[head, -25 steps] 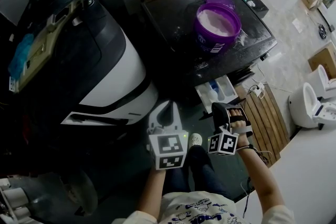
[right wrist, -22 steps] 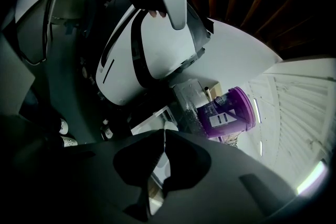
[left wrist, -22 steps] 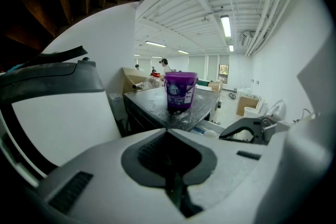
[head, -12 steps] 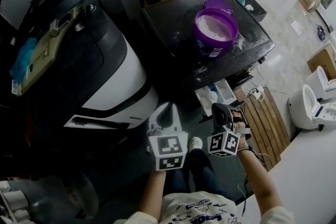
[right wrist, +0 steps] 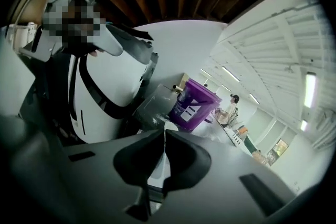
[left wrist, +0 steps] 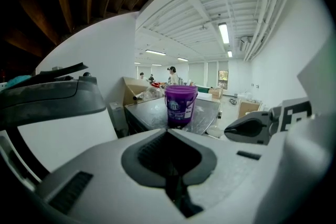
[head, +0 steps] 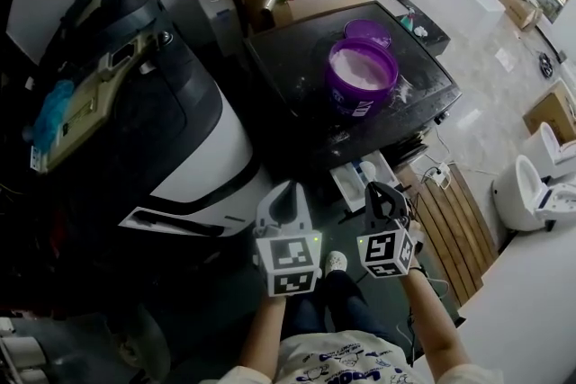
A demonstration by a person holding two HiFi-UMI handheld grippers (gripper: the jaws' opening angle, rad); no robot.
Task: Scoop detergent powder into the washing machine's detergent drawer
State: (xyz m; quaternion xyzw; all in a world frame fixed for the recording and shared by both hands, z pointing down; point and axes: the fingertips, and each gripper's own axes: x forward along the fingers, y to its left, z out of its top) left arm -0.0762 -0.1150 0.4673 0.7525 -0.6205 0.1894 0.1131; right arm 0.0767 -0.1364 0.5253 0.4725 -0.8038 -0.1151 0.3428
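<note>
Purple bucket point(head: 353, 100) of white powder point(head: 358, 67)

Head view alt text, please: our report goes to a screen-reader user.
A purple bucket of white powder sits on a dark washing machine, whose detergent drawer is pulled open below. Nearer the camera, the left gripper and right gripper hover, both shut and empty.
</note>
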